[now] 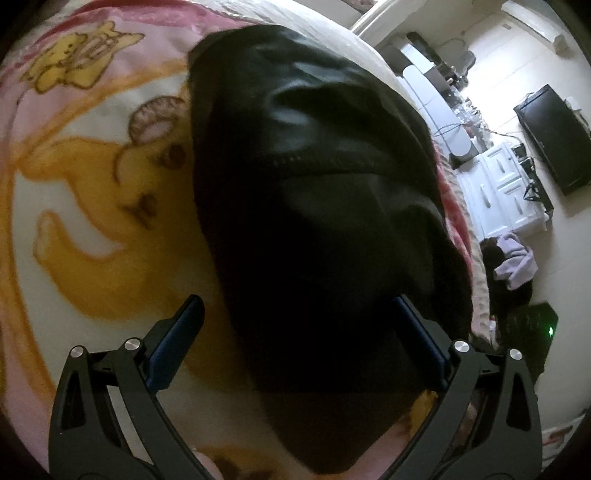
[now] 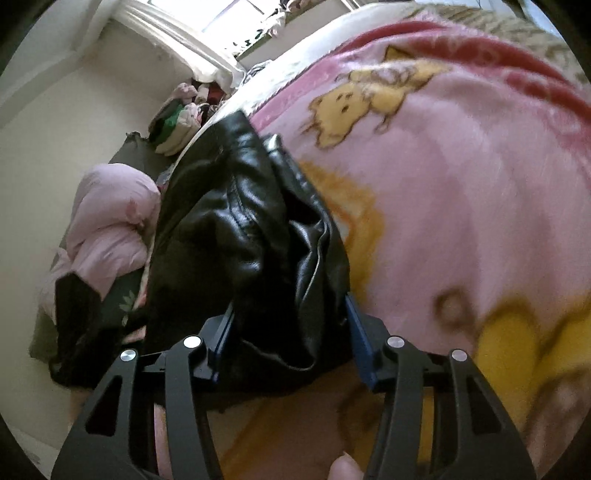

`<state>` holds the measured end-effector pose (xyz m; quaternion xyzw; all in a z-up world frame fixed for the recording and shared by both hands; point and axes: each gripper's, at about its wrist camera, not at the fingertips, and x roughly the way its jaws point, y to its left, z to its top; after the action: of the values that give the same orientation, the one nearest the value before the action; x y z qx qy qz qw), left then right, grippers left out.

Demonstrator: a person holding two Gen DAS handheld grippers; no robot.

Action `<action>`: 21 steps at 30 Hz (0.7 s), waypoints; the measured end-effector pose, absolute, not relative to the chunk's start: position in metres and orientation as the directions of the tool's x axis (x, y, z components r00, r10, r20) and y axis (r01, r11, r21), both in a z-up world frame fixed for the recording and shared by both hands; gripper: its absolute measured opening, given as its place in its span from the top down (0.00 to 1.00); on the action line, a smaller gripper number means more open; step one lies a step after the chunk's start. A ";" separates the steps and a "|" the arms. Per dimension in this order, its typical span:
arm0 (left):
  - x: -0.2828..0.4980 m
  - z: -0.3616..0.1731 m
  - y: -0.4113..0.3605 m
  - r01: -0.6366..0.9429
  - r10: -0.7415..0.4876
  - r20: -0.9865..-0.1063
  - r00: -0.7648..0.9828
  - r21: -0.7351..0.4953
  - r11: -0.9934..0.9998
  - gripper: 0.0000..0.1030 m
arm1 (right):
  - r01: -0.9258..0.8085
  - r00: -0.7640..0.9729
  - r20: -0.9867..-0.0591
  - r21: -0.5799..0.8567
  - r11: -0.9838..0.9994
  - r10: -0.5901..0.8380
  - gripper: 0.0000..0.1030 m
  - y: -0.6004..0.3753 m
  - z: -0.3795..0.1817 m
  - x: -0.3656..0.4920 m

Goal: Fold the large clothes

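Note:
A black leather jacket (image 1: 314, 184) lies on a pink and yellow cartoon blanket (image 1: 92, 177) on a bed. My left gripper (image 1: 295, 306) is open, its fingers wide apart on either side of the jacket's near end; the dark cloth fills the gap between them. In the right wrist view the jacket (image 2: 240, 221) is bunched and creased at the blanket's (image 2: 461, 203) left edge. My right gripper (image 2: 288, 314) is open around a fold of the jacket's near end, the leather lying between its blue pads (image 2: 356, 332).
Right of the bed in the left wrist view are white drawers (image 1: 506, 184), a black screen (image 1: 554, 140) and a lilac garment (image 1: 513, 262) on the floor. The right wrist view shows a pink quilt (image 2: 110, 221), piled clothes (image 2: 177, 125) and a window (image 2: 207, 22).

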<state>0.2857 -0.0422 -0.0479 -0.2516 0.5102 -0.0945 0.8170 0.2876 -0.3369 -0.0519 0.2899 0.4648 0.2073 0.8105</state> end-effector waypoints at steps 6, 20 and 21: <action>0.285 -0.032 -0.021 -0.042 -0.333 -0.821 0.464 -0.396 0.917 0.08 | -0.053 0.477 -0.595 0.715 0.697 0.647 0.52 -0.288 -0.052 0.238; 0.253 -0.041 -0.011 0.083 -0.339 -0.804 0.489 -0.345 0.935 0.08 | -0.074 0.632 -0.583 0.611 0.788 0.511 0.05 -0.279 -0.017 0.222; 0.252 -0.041 -0.012 0.094 -0.340 -0.802 0.492 -0.339 0.936 0.08 | -0.090 0.644 -0.579 0.592 0.801 0.500 0.05 -0.279 -0.008 0.229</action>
<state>0.2524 -0.0118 -0.0407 -0.1260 0.4878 -0.1269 0.8545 0.2288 -0.2788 -0.0079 0.2660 0.3859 0.1701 0.8668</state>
